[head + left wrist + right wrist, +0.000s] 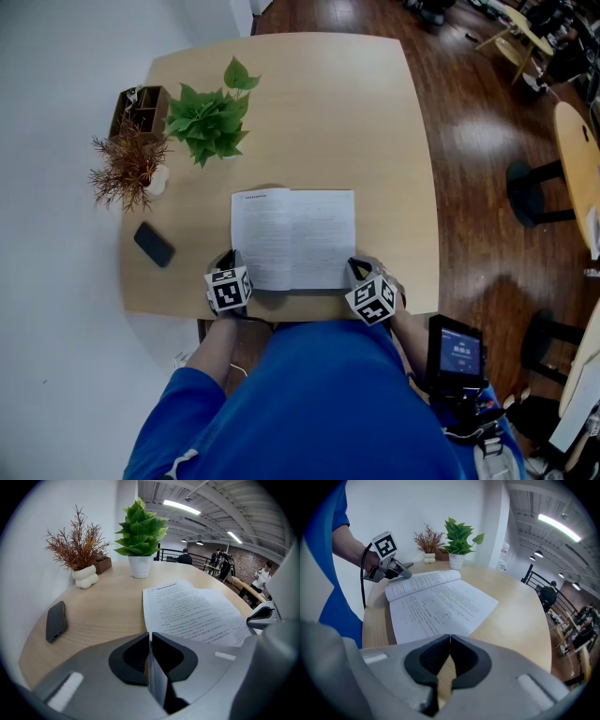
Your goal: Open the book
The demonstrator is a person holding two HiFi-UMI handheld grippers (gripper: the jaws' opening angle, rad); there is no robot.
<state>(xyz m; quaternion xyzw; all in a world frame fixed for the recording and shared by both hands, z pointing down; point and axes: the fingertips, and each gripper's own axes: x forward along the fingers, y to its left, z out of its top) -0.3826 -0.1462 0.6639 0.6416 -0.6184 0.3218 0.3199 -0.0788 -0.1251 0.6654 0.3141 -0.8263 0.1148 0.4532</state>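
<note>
book (293, 238): lying open, flat at the table's (394, 141) near edge, between both grippers
left gripper (228, 267): jaws pretty much together, empty
right gripper (360, 272): tips touching, empty
hard to see: from overhead the jaws mostly hide behind the marker cubes, only the gripper views show them

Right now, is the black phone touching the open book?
Apart. The head view shows the phone left of the book, with a strip of bare table between them.
</note>
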